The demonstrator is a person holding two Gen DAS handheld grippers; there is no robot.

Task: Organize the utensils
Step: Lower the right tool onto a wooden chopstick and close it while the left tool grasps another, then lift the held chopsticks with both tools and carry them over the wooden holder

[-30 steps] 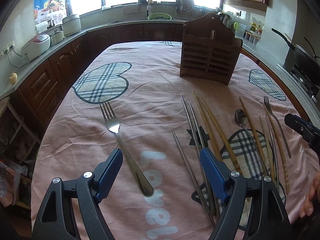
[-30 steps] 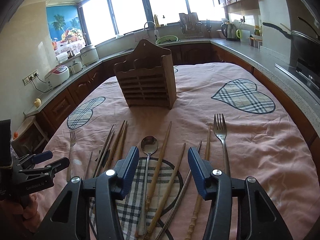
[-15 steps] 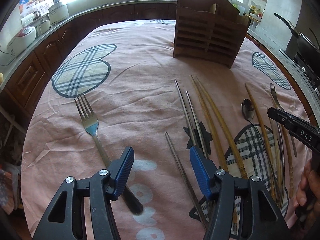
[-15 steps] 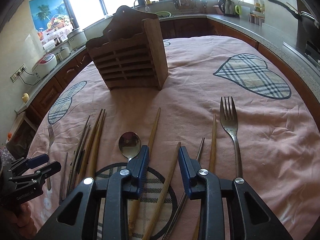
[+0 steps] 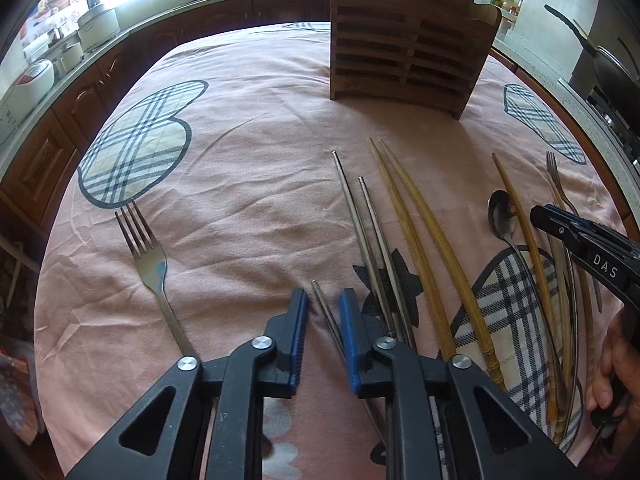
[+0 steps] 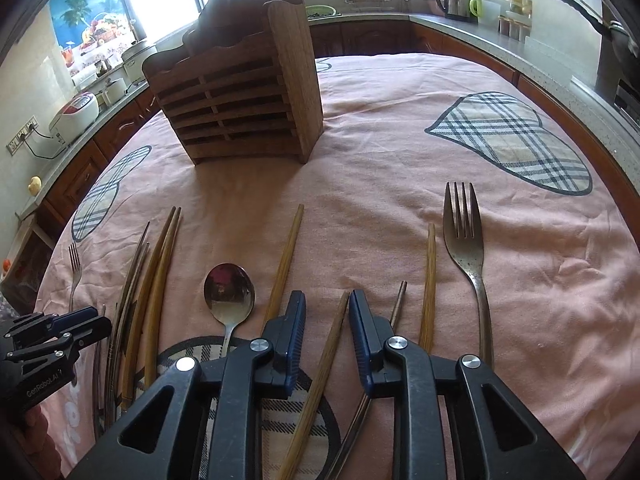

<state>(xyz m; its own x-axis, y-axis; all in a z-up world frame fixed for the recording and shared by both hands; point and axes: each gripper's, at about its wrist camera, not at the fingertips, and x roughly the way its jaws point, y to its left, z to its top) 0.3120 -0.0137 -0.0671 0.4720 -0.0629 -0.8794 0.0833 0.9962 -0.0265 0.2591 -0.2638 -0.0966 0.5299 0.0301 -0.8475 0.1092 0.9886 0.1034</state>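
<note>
Utensils lie on a pink tablecloth before a wooden slatted utensil holder (image 5: 404,52), which also shows in the right wrist view (image 6: 244,100). My left gripper (image 5: 323,316) is low over the cloth, its jaws narrowed around a single metal chopstick (image 5: 326,312) with a small gap each side. A fork (image 5: 150,264) lies to its left; a metal chopstick pair (image 5: 368,232) and a bamboo pair (image 5: 416,224) lie to its right. My right gripper (image 6: 327,320) straddles a brown wooden chopstick (image 6: 332,344), jaws narrowed but apart. A spoon (image 6: 229,296) and a fork (image 6: 466,248) flank it.
More wooden chopsticks (image 6: 284,264) and a thin metal one (image 6: 398,304) lie beside the right gripper. Kitchen counters with rice cookers (image 5: 28,80) ring the table. A pan (image 5: 612,64) sits at the right. Bare cloth lies between utensils and holder.
Both grippers have moved down and forward to the cloth. Their jaws have narrowed, the left around the single metal chopstick, the right around a wooden chopstick.
</note>
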